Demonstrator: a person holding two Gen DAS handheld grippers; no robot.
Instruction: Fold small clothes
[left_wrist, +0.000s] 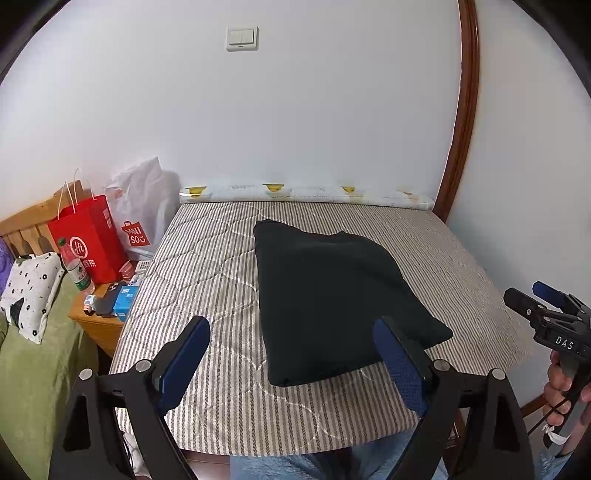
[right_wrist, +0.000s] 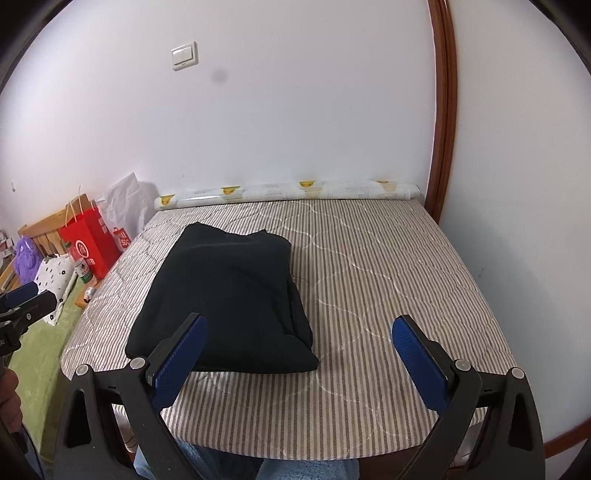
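A black garment (left_wrist: 332, 295) lies folded into a thick rectangle on the striped padded table (left_wrist: 207, 266); it also shows in the right wrist view (right_wrist: 229, 295). My left gripper (left_wrist: 291, 339) is open and empty, held above the table's near edge, its right finger over the garment's near corner. My right gripper (right_wrist: 299, 336) is open and empty, above the near edge and to the right of the garment. The right gripper also shows at the right edge of the left wrist view (left_wrist: 532, 299).
A rolled patterned sheet (left_wrist: 303, 194) lies along the table's far edge by the wall. Left of the table stand a red paper bag (left_wrist: 88, 243), a white bag (left_wrist: 142, 210), a bottle (left_wrist: 75, 267) and a small wooden stand (left_wrist: 99, 321). A wooden door frame (left_wrist: 461, 110) rises at the right.
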